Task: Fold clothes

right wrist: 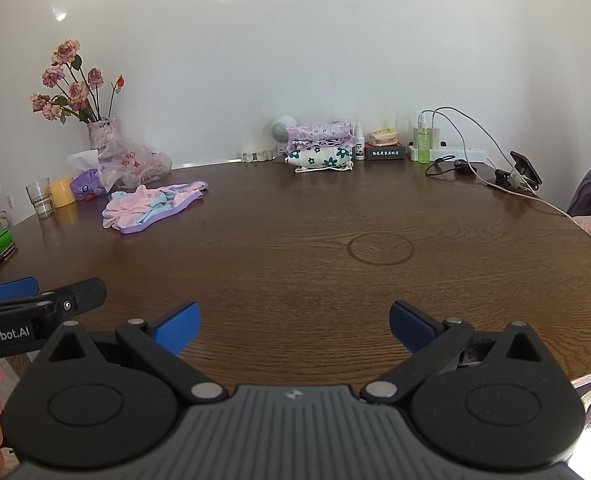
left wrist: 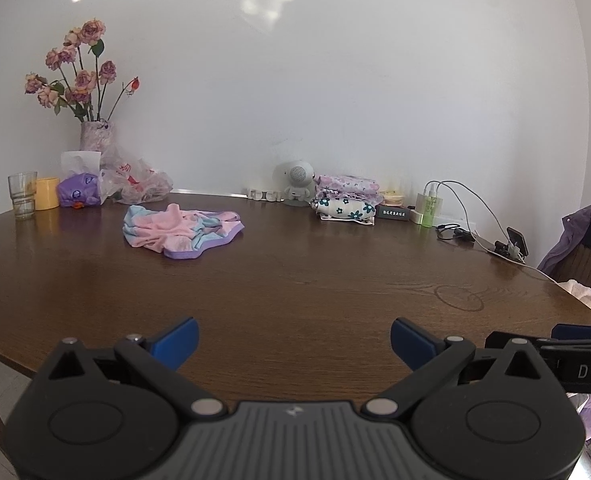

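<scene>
Brown wood table (left wrist: 295,280), white wall behind. Crumpled pink garment (left wrist: 181,230) upper left of centre, well apart from both grippers, long axis running left-right. Left gripper (left wrist: 294,338) released, holding nothing; right gripper (right wrist: 294,326) likewise spread and bare. Garment farther left in the right view, so probably nearer the left gripper. Folded stack (left wrist: 347,202) at the far edge.

Your right gripper (right wrist: 294,326) hovers with its blue fingers spread wide over the near edge of the wooden table (right wrist: 295,264). The crumpled pink garment (right wrist: 151,208) lies far left, folded clothes (right wrist: 322,146) stacked by the far wall.
</scene>
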The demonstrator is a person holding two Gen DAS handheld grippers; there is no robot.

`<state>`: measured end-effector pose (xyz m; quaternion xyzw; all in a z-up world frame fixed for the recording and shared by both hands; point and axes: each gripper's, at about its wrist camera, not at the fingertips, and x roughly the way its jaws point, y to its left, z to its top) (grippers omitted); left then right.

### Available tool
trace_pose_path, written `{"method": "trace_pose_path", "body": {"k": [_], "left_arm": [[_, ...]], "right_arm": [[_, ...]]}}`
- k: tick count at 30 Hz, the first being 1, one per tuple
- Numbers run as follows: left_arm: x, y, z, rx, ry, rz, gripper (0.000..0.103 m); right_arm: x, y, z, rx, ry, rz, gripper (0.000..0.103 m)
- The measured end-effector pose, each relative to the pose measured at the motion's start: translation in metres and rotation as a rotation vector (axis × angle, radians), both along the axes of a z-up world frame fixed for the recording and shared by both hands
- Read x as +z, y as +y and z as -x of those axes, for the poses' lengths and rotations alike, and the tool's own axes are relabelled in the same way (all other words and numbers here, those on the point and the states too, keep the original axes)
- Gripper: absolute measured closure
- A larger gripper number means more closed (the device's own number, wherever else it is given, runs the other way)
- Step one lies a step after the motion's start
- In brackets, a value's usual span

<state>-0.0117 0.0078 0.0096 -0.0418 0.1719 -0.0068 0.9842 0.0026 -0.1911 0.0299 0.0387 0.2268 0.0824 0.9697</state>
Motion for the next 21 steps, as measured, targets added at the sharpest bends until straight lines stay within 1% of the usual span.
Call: {"method": "trace_pose_path", "body": {"k": [4, 15, 18, 21], "left_arm": [[0.0011, -0.0006, 0.0011, -0.008, -0.004, -0.005, 0.0], [0.0017, 0.0011, 0.002, 0.027, 0.002, 0.0, 0.0], [0.0017, -0.0014, 0.0026, 0.028, -0.001, -0.029, 0.0], [0.0018, -0.0032, 0.0036, 0.024, -0.008, -0.034, 0.0]], "right_arm": [[-0.0007, -0.0006, 0.0006, 0.001, 0.0, -0.001, 0.0], [-0.0007, -0.0004, 0.0018, -0.004, -0.001, -0.005, 0.0], [-0.0009, -0.0007, 0.002, -0.002, -0.001, -0.005, 0.0], [-0.0009, -0.0006, 0.0026, -0.001, -0.001, -0.004, 0.0]]}}
